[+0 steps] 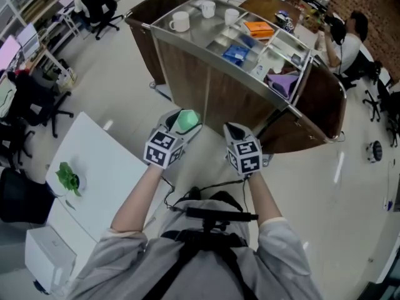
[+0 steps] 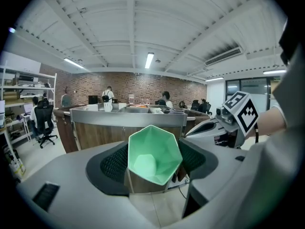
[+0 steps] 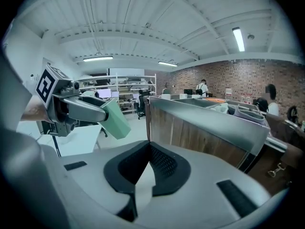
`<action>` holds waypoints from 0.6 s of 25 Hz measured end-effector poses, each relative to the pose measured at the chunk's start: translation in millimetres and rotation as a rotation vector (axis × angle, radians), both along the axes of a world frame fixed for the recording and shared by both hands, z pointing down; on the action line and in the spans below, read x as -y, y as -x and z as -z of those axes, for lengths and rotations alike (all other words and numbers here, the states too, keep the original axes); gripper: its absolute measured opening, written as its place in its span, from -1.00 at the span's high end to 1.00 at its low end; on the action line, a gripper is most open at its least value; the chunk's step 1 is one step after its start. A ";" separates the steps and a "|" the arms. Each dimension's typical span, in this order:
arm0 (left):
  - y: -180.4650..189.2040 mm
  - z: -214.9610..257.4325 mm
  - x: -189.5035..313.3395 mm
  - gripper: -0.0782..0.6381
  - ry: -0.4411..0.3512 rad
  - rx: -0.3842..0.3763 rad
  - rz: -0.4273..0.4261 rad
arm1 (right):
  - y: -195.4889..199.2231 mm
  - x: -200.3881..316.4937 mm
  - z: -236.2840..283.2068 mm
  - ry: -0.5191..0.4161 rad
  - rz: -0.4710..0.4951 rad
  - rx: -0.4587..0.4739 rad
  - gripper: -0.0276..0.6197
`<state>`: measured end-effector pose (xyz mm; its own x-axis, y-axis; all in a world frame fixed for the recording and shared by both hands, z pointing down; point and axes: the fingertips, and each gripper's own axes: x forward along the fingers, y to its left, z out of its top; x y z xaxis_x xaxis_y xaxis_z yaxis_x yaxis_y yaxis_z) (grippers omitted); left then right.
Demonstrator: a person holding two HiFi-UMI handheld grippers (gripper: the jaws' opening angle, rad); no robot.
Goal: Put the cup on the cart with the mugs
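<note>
A pale green faceted cup [image 1: 187, 119] is held sideways between the jaws of my left gripper [image 1: 181, 129], which is shut on it. In the left gripper view the cup [image 2: 155, 155] shows its open mouth, with the black pads [image 2: 114, 163] pressing on both of its sides. My right gripper [image 1: 234, 131] hangs beside it, shut, with nothing between its pads [image 3: 164, 163]. Just ahead stands the wood-sided cart [image 1: 206, 39] with a steel top. White mugs [image 1: 180, 21] [image 1: 208, 8] [image 1: 232, 15] sit on its far left part. The right gripper view shows the left gripper [image 3: 81, 109] and the cup [image 3: 114, 118] at the left.
The cart's right compartments hold an orange item [image 1: 258, 27], blue packets [image 1: 236, 54] and something purple [image 1: 284, 83]. A white table [image 1: 106, 161] with a green plant piece [image 1: 67, 177] stands to my left. Office chairs [image 1: 37, 108] and a seated person [image 1: 347, 39] lie farther off.
</note>
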<state>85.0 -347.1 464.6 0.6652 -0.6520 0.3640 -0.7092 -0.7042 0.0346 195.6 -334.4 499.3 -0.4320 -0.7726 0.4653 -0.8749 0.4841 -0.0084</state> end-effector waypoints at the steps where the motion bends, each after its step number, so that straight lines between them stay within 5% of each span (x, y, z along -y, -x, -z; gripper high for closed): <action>1: 0.4 1.2 5.5 -0.14 0.001 0.000 0.000 | 1.1 5.4 0.9 0.001 0.004 -0.001 0.89; 15: -14.7 38.1 127.6 -0.14 0.004 0.018 0.092 | 5.4 122.8 52.8 -0.012 0.170 0.067 0.89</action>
